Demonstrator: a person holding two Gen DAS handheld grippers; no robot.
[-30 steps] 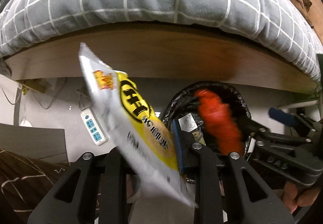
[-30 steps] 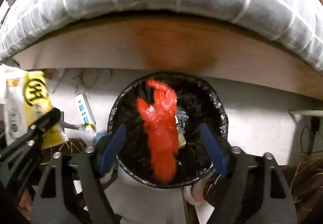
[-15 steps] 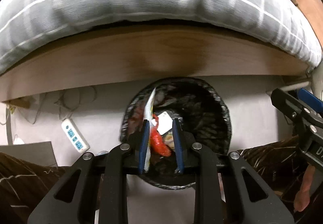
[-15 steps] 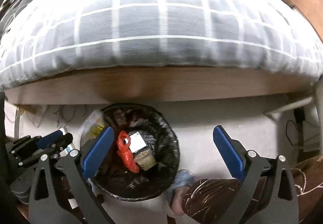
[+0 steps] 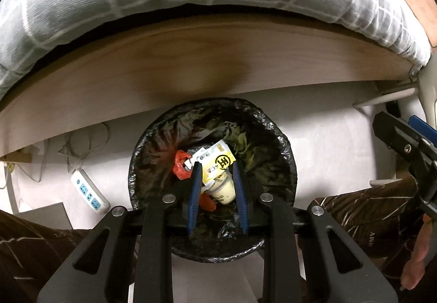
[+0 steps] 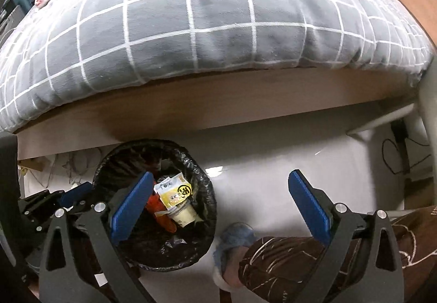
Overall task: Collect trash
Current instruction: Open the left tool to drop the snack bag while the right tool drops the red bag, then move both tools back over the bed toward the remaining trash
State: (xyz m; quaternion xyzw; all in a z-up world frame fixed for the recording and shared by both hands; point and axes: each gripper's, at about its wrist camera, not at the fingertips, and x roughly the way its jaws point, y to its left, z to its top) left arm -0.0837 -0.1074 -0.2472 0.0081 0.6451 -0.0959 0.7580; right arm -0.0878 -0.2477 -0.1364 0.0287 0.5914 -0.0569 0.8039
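A round bin lined with a black bag (image 5: 284, 155) stands on the pale floor by the bed; it also shows in the right wrist view (image 6: 207, 188). Inside lie a yellow and white snack wrapper (image 5: 218, 162) (image 6: 174, 192), a red bag (image 5: 180, 166) and a cream cup (image 5: 224, 189) (image 6: 184, 215). My left gripper (image 5: 217, 174) hovers above the bin mouth, jaws a little apart and empty. My right gripper (image 6: 221, 193) is wide open and empty, to the right of the bin above the floor.
A bed with a grey checked duvet (image 6: 191, 18) and a wooden side board (image 5: 191, 57) runs behind the bin. A white power strip (image 5: 88, 191) with cables lies left of the bin. A leg in brown patterned trousers and a blue slipper (image 6: 235, 237) are at the right.
The left gripper swung over the bin and let go of the yellow wrapper, which now lies inside. The red bag dropped in too. The right gripper moved right and up, away from the bin.
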